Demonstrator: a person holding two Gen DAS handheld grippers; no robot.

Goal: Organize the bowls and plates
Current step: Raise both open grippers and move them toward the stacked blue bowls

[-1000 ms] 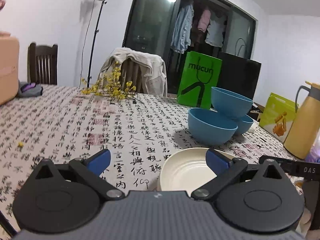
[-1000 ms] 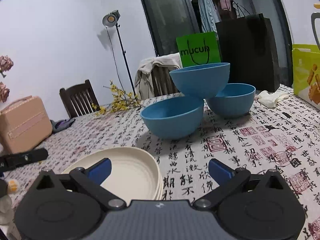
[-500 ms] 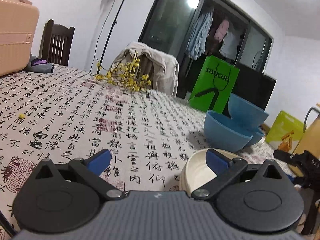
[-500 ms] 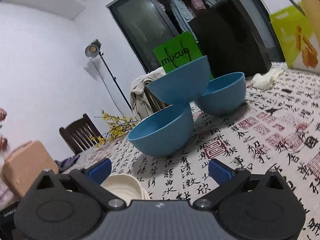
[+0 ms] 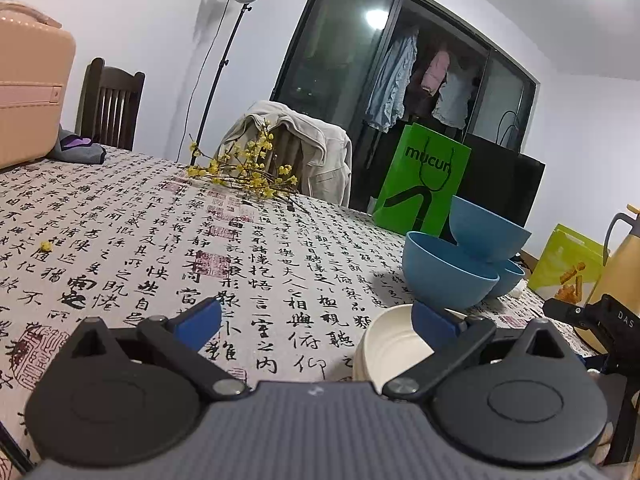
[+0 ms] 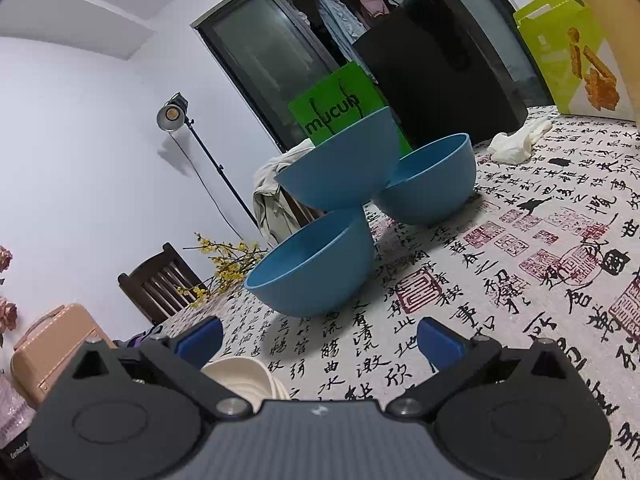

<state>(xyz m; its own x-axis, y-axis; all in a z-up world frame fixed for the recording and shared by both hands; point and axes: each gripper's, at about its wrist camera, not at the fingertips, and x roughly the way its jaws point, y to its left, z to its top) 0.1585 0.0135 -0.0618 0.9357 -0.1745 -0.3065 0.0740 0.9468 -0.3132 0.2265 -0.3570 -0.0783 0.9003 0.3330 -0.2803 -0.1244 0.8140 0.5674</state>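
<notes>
The top blue bowl (image 6: pixel 334 164), perched on two others, is seen ahead of the right tool (image 6: pixel 318 342); both tools are spread, empty.

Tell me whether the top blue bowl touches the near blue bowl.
Touching. The right wrist view shows the top blue bowl resting tilted on the near blue bowl's back rim.

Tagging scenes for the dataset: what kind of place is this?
Probably a home dining room: a table under a calligraphy-print tablecloth, dark wooden dining chairs, and clothes hanging behind dark-framed glass sliding doors. Blue plastic bowls sit on it.
</notes>
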